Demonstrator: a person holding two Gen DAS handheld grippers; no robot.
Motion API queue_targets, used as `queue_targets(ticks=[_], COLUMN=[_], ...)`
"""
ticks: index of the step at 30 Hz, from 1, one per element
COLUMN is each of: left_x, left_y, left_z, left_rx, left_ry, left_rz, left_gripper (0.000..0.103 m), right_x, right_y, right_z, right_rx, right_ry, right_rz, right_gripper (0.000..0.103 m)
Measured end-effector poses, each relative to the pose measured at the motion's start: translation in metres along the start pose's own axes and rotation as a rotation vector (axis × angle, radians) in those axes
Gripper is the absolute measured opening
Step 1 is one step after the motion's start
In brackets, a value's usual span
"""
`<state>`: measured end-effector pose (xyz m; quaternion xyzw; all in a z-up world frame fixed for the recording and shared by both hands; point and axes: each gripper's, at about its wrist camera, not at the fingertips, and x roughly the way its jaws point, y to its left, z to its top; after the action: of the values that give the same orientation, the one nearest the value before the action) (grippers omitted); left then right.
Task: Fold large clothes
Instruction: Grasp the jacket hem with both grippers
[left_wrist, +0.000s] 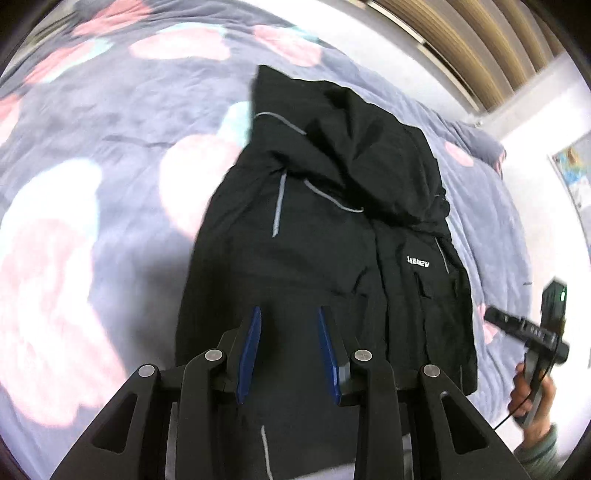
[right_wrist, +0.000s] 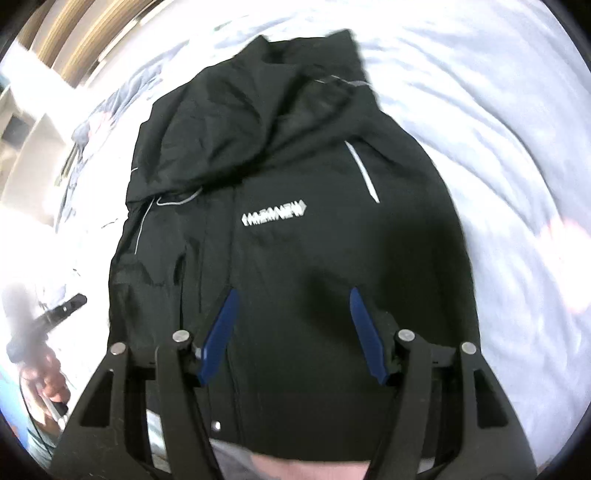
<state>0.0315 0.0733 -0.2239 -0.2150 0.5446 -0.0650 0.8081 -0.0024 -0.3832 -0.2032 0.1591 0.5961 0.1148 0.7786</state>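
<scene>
Spread across the bed, a lavender duvet (left_wrist: 110, 122) with pink and pale-green blotches is serving as your folding surface, and the black jacket (left_wrist: 332, 240) is lying on it front side up, its white chest logo (right_wrist: 274, 218) facing you. Around that jacket, the work is looking partly done: both sides appear to be turned in over the body, since no sleeve is trailing out onto the duvet, and the outline is reading as a long narrow panel. The hood (right_wrist: 258, 110) is lying rumpled at the jacket's far end, folded down loosely over the shoulders rather than smoothed. You are holding the left gripper (left_wrist: 290, 314) over the jacket's near hem with its blue pads apart and nothing between them; the right gripper (right_wrist: 293, 295) is hovering over the lower chest, just below the logo, with its jaws spread wider and likewise empty. Whether either is touching the fabric is not clear. In each wrist view the other gripper is showing off to the jacket's side, over the duvet. What seems to be remaining is the crosswise folding: bringing hem toward hood, or hood toward hem, and flattening the bundle.
</scene>
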Motion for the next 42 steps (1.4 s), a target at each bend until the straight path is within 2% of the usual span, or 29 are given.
queue_targets(ticks=[6, 10, 16, 20, 26, 34, 38, 42], left_x=[-0.025, -0.035, -0.033, -0.023, -0.005, 0.007, 0.002, -0.001], left_y=[0.001, -0.001, 0.012, 0.03, 0.054, 0.064, 0.065, 0.069], left_z=[-0.022, -0.043, -0.076, -0.094, -0.119, -0.127, -0.128, -0.13], left_rx=[-0.017, -0.021, -0.089, -0.169, -0.26, -0.315, -0.325, -0.36], left_ry=[-0.047, -0.06, -0.038, 0.002, 0.06, 0.075, 0.064, 0.062], left_rz=[0.014, 0.025, 0.037, 0.077, 0.079, 0.035, 0.054, 0.049], left_gripper=[0.032, 0.033, 0.034, 0.035, 0.039, 0.042, 0.042, 0.042], right_x=[-0.023, -0.033, -0.035, -0.027, -0.014, -0.002, 0.002, 0.01], right_y=[-0.034, -0.042, -0.048, -0.06, -0.081, -0.107, -0.12, -0.126], right_z=[-0.034, -0.042, -0.054, -0.064, -0.079, -0.092, -0.097, -0.099], right_rx=[0.102, 0.094, 0.052, 0.046, 0.043, 0.058, 0.076, 0.083], right_ry=[-0.016, -0.028, -0.006, 0.037, 0.094, 0.139, 0.158, 0.184], right_rz=[-0.008, -0.015, -0.061, -0.079, -0.122, -0.145, -0.149, -0.101], right_gripper=[0.062, 0.062, 0.065, 0.068, 0.069, 0.069, 0.069, 0.069])
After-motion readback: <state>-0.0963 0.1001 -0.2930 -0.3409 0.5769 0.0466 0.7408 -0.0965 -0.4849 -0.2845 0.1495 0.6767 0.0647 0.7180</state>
